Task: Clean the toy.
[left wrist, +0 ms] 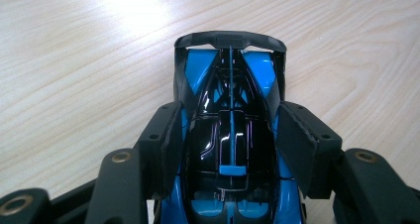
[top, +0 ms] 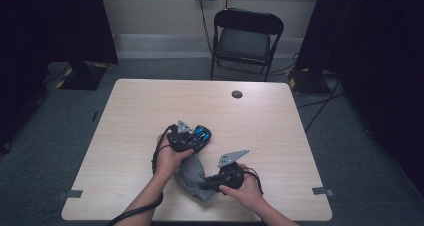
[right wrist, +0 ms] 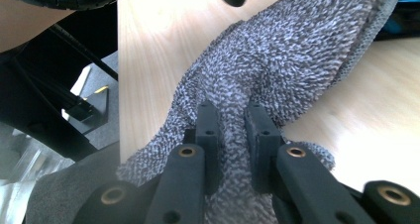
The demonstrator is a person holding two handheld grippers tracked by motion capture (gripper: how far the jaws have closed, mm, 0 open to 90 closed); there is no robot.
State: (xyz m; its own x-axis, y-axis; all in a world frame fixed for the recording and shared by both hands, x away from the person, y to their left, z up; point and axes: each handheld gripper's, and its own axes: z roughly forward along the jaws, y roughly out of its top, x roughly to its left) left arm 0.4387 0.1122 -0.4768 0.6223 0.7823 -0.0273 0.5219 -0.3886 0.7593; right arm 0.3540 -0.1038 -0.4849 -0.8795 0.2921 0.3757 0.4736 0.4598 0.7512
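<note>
Two forearms enter from the bottom edge of the high view. Lowest, right of centre, the right gripper (top: 204, 185) is pinched shut on a bunched fold of grey cloth (top: 192, 180); its own view shows the right gripper (right wrist: 233, 135) with both jaws pressed into a raised ridge of cloth (right wrist: 277, 70), fibres squeezed between them. Looped and fuzzy, the cloth looks soft, light and limp, so it should sag and drag wherever it is not held; a gathered fold gives a surer grip than a flat edge.

Slightly higher, at the picture's centre, the left gripper (top: 199, 137) is clamped on a blue and black toy car (top: 201, 133). In its own view the left gripper (left wrist: 229, 135) has jaws partly apart, flat against both flanks of the toy car (left wrist: 230, 115), rear wing pointing to the top of the frame. Glossy hard plastic likely makes it light, stiff and slippery; the thin wing looks breakable, so the flanks are the safer hold.

Beyond lies pale wooden table (top: 150, 101), then a dark folding chair (top: 245, 38) at top centre
</note>
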